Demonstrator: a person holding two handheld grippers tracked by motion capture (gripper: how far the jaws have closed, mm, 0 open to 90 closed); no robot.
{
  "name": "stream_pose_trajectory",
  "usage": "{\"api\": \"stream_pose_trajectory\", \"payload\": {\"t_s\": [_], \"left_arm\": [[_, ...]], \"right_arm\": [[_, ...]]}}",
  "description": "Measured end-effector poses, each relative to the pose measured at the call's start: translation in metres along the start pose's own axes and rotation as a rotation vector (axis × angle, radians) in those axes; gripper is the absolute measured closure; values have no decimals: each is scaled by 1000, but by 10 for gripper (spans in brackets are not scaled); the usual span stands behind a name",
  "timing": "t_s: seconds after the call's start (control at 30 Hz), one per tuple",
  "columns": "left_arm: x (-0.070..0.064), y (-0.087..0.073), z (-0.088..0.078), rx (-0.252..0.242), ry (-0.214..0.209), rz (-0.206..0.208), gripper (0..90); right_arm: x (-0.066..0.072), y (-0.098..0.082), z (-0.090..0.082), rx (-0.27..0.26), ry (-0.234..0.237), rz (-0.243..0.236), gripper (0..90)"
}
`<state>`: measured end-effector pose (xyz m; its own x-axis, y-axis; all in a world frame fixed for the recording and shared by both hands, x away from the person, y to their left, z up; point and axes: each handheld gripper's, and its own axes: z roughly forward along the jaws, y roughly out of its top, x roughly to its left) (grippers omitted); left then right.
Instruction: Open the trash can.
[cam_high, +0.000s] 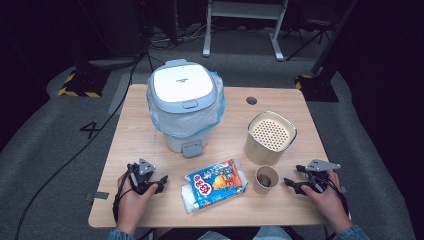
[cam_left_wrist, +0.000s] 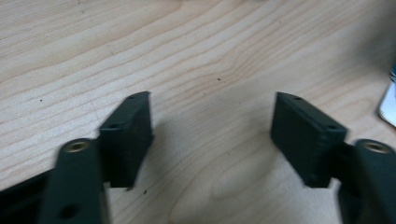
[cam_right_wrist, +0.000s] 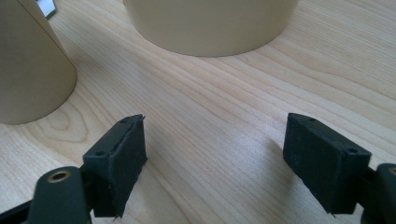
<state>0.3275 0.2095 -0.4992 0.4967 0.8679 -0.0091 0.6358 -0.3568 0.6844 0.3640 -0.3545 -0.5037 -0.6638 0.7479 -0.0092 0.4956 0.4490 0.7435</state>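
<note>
Both grippers rest low on the table (cam_high: 140, 125) near its near edge, jaws wide with nothing between them. The left gripper (cam_high: 159, 183) sits left of the snack bag (cam_high: 216, 184); the right gripper (cam_high: 290, 184) sits just right of the paper cup (cam_high: 265, 179).

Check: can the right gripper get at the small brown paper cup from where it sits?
Probably yes. The right gripper rests on the wooden table just beside the small brown paper cup, jaws open and empty, bare wood between them. The perforated beige canister stands behind, not between.
</note>
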Motion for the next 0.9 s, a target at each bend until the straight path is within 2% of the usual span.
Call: {"api": "stream_pose_trajectory", "payload": {"t_s": [0.13, 0.2, 0.27, 0.3, 0.4, 0.43, 0.5, 0.53, 0.63, 0.7, 0.73, 0.77, 0.8, 0.83, 0.87, 0.9], "left_arm": [[2, 2, -6, 4, -30, 17, 426], [3, 5, -10, -1, -59, 19, 452], [5, 7, -13, 0, -74, 37, 478], [6, 9, -17, -14, -94, 46, 507], [8, 11, -23, -29, -115, 45, 536], [10, 14, -28, -42, -140, 47, 557], [10, 16, -30, -49, -148, 45, 562], [12, 20, -34, -54, -164, 52, 571], [13, 25, -37, -59, -172, 65, 594], [14, 32, -43, -75, -205, 67, 620], [14, 32, -43, -75, -205, 67, 637], [14, 37, -47, -77, -228, 86, 656], [14, 37, -47, -77, -228, 86, 666], [14, 42, -51, -84, -255, 104, 678], [14, 42, -51, -84, -255, 104, 696], [14, 46, -53, -85, -278, 108, 696]], "right_arm": [[0, 0, 0, 0, 1, -1, 217], [-2, 0, 0, -3, 15, -4, 227], [-4, -1, -1, -5, 27, -14, 244], [-5, -2, -2, -7, 31, -17, 256], [-5, -2, -2, -7, 31, -18, 256], [-5, -2, -2, -7, 31, -18, 256], [-5, -2, -2, -7, 31, -17, 256], [-5, -2, -2, -7, 33, -19, 257], [-7, -2, -2, -8, 40, -25, 261], [-7, -2, -2, -9, 41, -25, 262], [-7, -2, -2, -9, 41, -25, 261], [-7, -2, -2, -9, 41, -26, 262], [-7, -2, -2, -9, 41, -26, 262], [-7, -2, -2, -9, 41, -25, 262], [-7, -2, -2, -9, 41, -25, 262], [-7, -2, -2, -9, 41, -26, 261]]}}
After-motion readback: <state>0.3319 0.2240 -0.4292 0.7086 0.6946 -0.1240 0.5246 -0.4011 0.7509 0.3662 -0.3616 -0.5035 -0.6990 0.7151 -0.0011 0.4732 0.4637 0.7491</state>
